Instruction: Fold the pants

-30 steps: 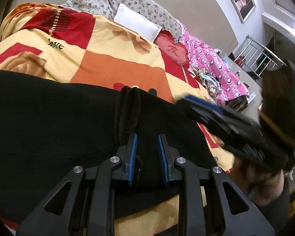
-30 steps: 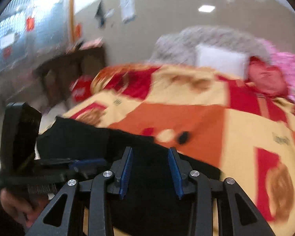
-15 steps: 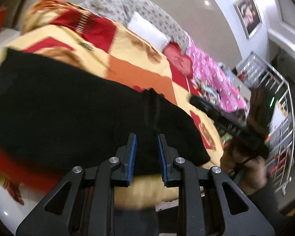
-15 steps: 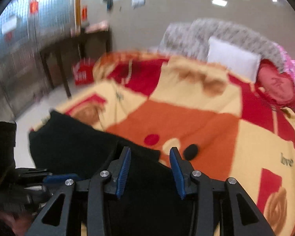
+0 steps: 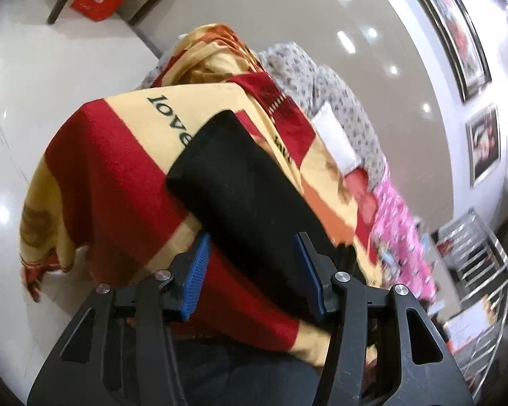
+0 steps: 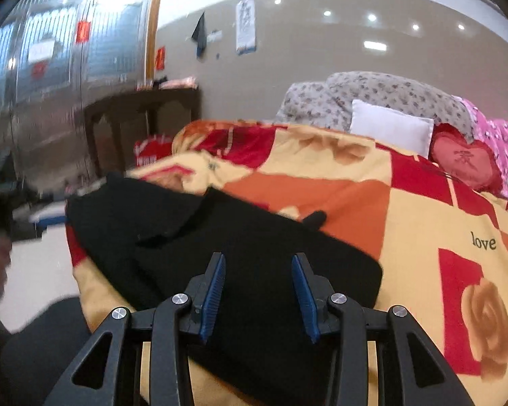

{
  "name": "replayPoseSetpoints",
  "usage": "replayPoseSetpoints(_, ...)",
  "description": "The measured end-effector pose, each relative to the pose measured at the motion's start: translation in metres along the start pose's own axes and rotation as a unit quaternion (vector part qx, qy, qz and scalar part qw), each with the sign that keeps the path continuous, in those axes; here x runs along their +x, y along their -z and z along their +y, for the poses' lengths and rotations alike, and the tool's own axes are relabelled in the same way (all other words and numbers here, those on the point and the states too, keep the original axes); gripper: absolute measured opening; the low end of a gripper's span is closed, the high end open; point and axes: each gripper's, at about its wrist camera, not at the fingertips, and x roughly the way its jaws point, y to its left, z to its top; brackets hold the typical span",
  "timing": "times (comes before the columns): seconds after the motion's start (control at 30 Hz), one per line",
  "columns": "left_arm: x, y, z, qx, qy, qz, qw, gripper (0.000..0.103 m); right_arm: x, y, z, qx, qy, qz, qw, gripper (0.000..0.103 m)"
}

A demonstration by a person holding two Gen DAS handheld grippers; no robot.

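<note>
Left gripper (image 5: pixel 250 270) low centre of frame, jaws just been opening, wide apart, nothing clamped. Right gripper (image 6: pixel 258 289) low centre, jaws parted, gripping nothing.

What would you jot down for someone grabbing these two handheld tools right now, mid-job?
Left gripper: fingers have just been opening, nothing pinched, hanging over the black fabric pants.
Right gripper: open, empty, above the pants.
Pants lie on the red, yellow and orange patchwork blanket near the bed's edge, one layer lapped over another.
Done: seemingly a first fold.
Left: probably smooth and fold again.
</note>
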Motion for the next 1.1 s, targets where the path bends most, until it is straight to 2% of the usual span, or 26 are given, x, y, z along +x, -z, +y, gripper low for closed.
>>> replayPoseSetpoints(0.13, 0.005, -0.011, 0.002, -0.038, 0.019, 0.005, 0.9991, 0.061, 0.000, 0.004, 0.002, -0.007, 0.004, -0.002, 1.000, 0.038)
replayPoseSetpoints(0.3, 0.018, -0.022, 0.007, -0.072, 0.036, -0.010, 0.9967, 0.061, 0.001, 0.005, 0.002, 0.000, 0.003, -0.001, 1.000, 0.038)
replayPoseSetpoints(0.4, 0.016, -0.025, 0.007, -0.062, 0.020, -0.028, 0.9975, 0.059, 0.001, 0.005, 0.001, 0.003, 0.001, 0.001, 1.000, 0.038)
replayPoseSetpoints(0.47, 0.014, -0.021, 0.004, -0.044, -0.003, -0.027, 0.9987, 0.047, 0.001, 0.006, 0.001, 0.003, 0.000, 0.002, 1.000, 0.038)
replayPoseSetpoints(0.5, 0.011, -0.018, 0.002, -0.033, -0.021, -0.028, 0.9988, 0.035, 0.001, 0.006, 0.001, 0.003, 0.000, 0.001, 1.000, 0.038)
replayPoseSetpoints(0.6, 0.009, -0.013, 0.000, -0.009, -0.050, -0.036, 0.9981, 0.017, 0.001, 0.006, 0.000, 0.004, -0.001, 0.001, 1.000, 0.038)
replayPoseSetpoints(0.73, 0.011, -0.011, -0.005, 0.013, -0.080, -0.048, 0.9956, 0.010, 0.001, 0.006, -0.001, 0.009, -0.005, 0.000, 1.000, 0.038)
replayPoseSetpoints(0.83, 0.009, -0.006, -0.024, 0.067, -0.106, -0.067, 0.9898, 0.009, 0.000, 0.005, -0.002, 0.015, -0.006, -0.002, 1.000, 0.038)
replayPoseSetpoints(0.9, 0.006, -0.004, -0.043, 0.111, -0.103, -0.078, 0.9854, 0.009, 0.000, 0.005, -0.006, 0.028, -0.011, -0.004, 1.000, 0.038)
replayPoseSetpoints(1.0, 0.002, 0.001, -0.079, 0.179, -0.068, -0.088, 0.9776, 0.009, -0.008, 0.003, -0.016, 0.061, -0.020, -0.027, 0.998, 0.038)
replayPoseSetpoints(1.1, 0.006, 0.017, -0.127, 0.271, -0.012, -0.085, 0.9587, 0.009, -0.021, -0.001, -0.033, 0.102, -0.016, -0.062, 0.993, 0.038)
